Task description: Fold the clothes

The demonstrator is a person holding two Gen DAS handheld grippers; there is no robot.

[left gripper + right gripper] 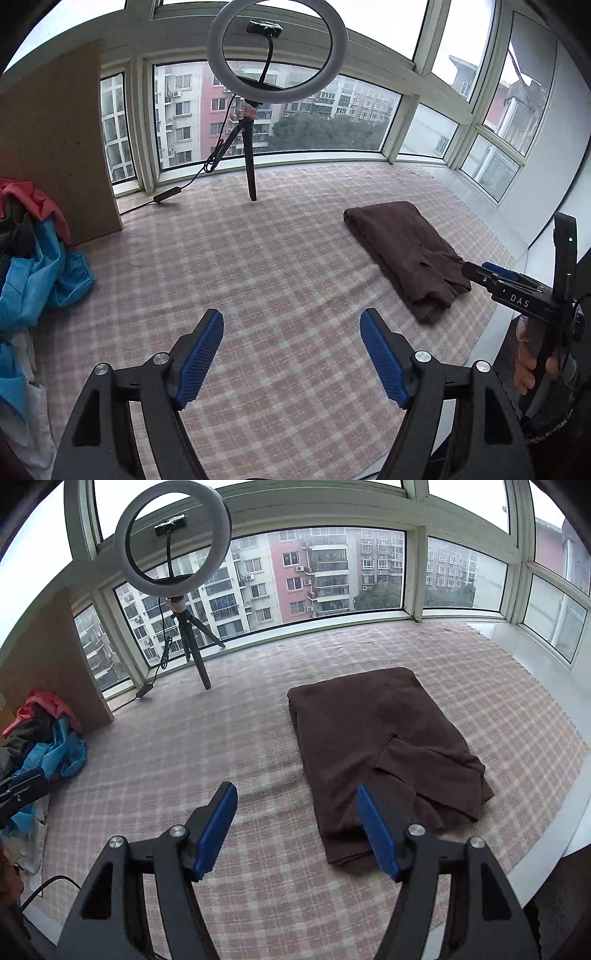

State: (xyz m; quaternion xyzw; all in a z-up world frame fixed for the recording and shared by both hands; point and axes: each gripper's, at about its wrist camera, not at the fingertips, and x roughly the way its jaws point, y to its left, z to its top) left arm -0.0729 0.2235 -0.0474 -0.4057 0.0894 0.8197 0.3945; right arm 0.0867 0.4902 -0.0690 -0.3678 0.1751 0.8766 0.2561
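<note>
A folded brown garment [373,742] lies flat on the pink checked cloth [221,738], right of centre; it also shows in the left wrist view [402,251]. My right gripper [297,816] is open and empty, just above the cloth at the garment's near left corner. It appears from the side in the left wrist view [480,271], at the garment's near edge. My left gripper [291,343] is open and empty over bare checked cloth, left of the garment. A pile of unfolded clothes, blue and red [33,266], lies at the far left and shows in the right wrist view [51,738].
A ring light on a tripod [255,147] stands at the back by the bay windows, its cable trailing left. A brown board [55,147] leans at the back left. The cloth ends at a white sill [546,664] on the right.
</note>
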